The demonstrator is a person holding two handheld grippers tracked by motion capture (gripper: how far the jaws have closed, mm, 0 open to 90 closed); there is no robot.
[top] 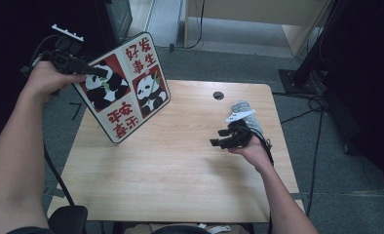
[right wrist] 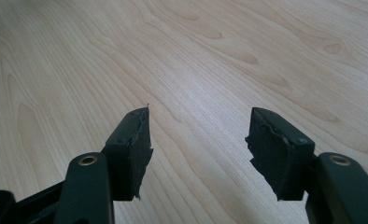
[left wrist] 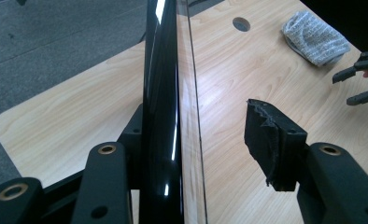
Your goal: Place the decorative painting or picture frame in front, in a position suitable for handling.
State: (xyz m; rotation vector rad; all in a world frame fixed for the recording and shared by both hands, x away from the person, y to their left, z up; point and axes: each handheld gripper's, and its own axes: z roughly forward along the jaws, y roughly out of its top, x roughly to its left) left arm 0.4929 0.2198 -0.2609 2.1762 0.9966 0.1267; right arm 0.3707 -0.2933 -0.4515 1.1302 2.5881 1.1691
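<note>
A flat board [top: 124, 87] printed with two pandas and red characters stands tilted over the table's far left, its lower corner near the wood. My left gripper [top: 95, 73] reaches in from its upper left edge. In the left gripper view the glossy board [left wrist: 161, 93] is seen edge-on between the jaws, close against the left jaw, while a clear gap separates it from the right pad [left wrist: 271, 140]. My right gripper [top: 219, 137] hovers open above the table's right half, with only bare wood between its jaws [right wrist: 198, 116].
A grey knitted cloth [top: 246, 112] lies rolled up at the table's right, just behind my right hand. A round cable hole [top: 218, 95] sits near the far edge. The wooden table [top: 170, 170] stands on grey carpet, with dark equipment stands at the right.
</note>
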